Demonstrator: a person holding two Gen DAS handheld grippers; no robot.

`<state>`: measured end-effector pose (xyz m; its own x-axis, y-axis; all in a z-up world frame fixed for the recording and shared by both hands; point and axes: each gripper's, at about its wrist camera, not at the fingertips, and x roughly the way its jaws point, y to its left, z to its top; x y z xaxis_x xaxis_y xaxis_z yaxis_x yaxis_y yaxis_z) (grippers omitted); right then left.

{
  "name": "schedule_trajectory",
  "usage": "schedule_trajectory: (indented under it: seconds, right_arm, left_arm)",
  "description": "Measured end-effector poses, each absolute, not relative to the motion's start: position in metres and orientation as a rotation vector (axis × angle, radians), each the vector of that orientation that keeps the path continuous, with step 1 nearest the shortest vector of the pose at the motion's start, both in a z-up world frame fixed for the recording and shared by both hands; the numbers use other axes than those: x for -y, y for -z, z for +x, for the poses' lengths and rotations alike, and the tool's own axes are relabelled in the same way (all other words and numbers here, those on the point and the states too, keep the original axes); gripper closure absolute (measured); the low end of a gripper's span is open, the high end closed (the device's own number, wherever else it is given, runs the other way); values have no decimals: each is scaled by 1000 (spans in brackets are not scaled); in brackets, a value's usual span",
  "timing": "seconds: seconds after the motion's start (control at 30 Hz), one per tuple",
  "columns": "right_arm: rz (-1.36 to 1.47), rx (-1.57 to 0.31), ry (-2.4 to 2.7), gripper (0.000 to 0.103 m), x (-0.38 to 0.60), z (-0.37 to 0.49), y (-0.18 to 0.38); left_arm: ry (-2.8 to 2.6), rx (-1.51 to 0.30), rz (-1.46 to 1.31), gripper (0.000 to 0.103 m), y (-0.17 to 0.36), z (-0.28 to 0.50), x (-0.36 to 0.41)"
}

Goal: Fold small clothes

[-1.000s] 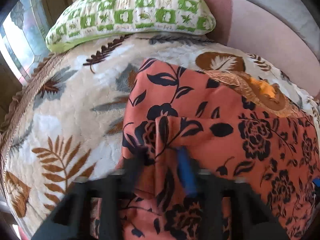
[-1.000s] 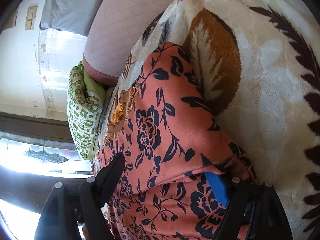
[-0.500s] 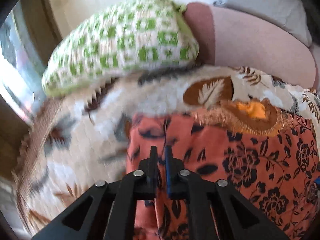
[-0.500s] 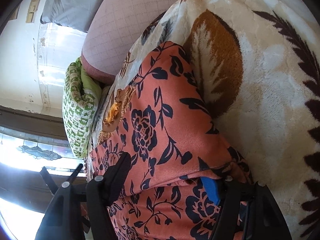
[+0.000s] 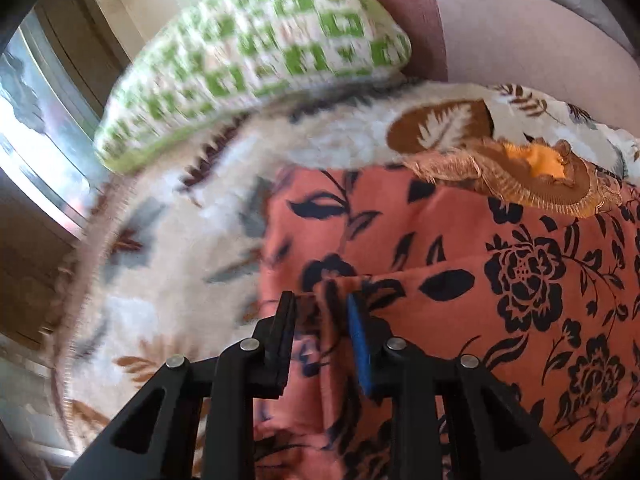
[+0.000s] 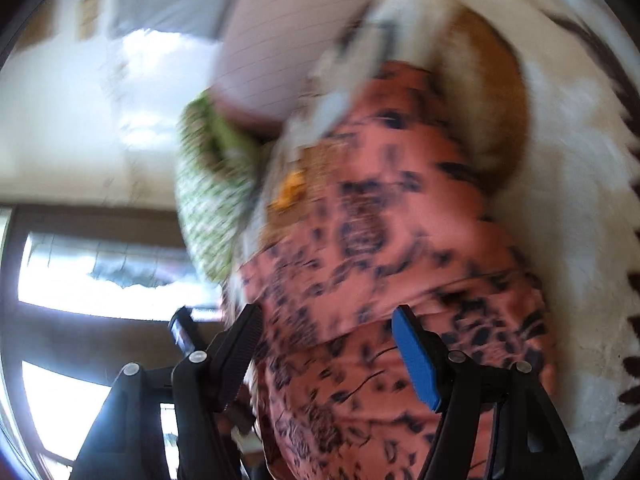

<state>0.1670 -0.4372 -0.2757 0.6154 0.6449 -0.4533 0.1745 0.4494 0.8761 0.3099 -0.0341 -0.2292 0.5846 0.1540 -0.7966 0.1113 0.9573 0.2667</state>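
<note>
Garment (image 5: 460,264) lay on the blanket (image 5: 168,264). Left gripper (image 5: 322,312) narrow, just reopened, a pinched ridge between its jaws, hold unclear. Right gripper (image 6: 328,328) wide, straddling cloth. Regrip both edges firmly, lift evenly.

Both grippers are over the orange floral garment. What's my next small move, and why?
Probably close the left gripper on the cloth: its jaws have just been opening, and a raised fold of the orange floral garment stands loosely between them. The right gripper hangs open over the same cloth.
</note>
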Motion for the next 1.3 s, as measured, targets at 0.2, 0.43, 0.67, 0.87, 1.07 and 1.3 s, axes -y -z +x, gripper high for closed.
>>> schedule_trajectory:
  seconds: [0.2,0.43,0.67,0.87,1.07,1.3]
  right_arm:
    - [1013,-800,-284,32,437,168,263]
    - [1028,-876,-132,33,443,178,310]
    - [913,-805,-97,33,420,156,295]
    - [908,-861,-55,33,411,145,297]
    - [897,-850,-85,33,380,85,284]
    - [885,-975,-98,32,345,19,294]
  left_arm:
    - [10,-922,345,58,228,291,39]
    - [-1,-999,365,56,248,291,44]
    - [56,-976,320,25,238,260,35]
    - [98,-1048,275,24,244,250,27]
    - [176,-933,272,24,206,191,13]
    - [266,-1052,252,24,243,109,-7]
